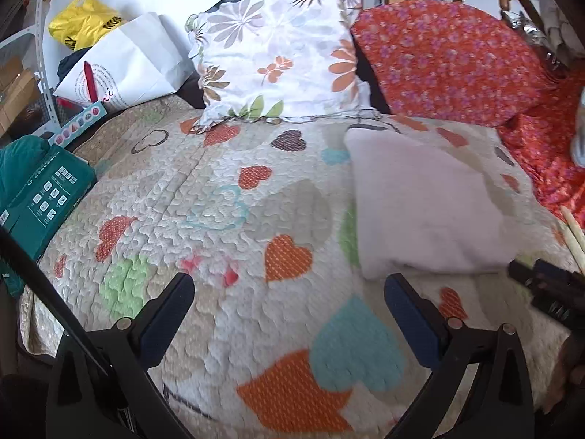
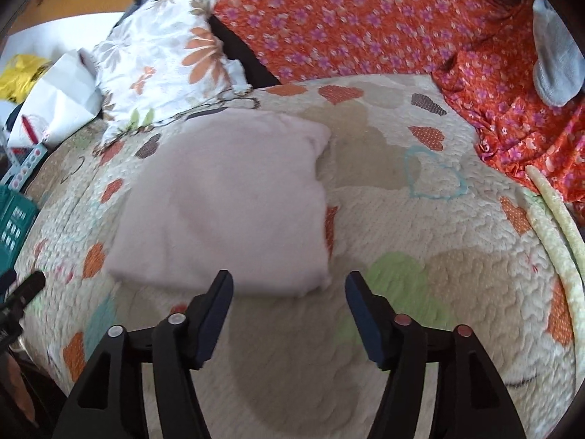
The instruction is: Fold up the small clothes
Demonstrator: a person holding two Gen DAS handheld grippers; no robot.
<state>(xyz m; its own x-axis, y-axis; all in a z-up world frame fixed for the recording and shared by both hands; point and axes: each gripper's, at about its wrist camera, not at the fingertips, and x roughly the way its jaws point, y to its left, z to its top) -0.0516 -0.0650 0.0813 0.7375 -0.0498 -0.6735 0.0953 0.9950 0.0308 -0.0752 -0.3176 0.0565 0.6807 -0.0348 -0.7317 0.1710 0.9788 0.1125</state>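
Observation:
A pale pink folded garment (image 1: 424,205) lies flat on the heart-patterned quilt (image 1: 256,219); it also shows in the right wrist view (image 2: 223,205). My left gripper (image 1: 289,292) is open and empty, hovering over the quilt to the left of the garment's near edge. My right gripper (image 2: 289,292) is open and empty, just in front of the garment's near right corner. The right gripper's tip shows at the right edge of the left wrist view (image 1: 548,285). The left gripper's tip shows at the left edge of the right wrist view (image 2: 22,292).
A floral cushion (image 1: 278,55) and an orange flowered cloth (image 1: 449,58) lie at the back of the quilt (image 2: 420,219). A white paper bag (image 1: 124,62), a yellow bag (image 1: 82,25) and a teal box (image 1: 44,197) sit at the left. A grey sock (image 2: 555,62) lies on the orange cloth (image 2: 365,18).

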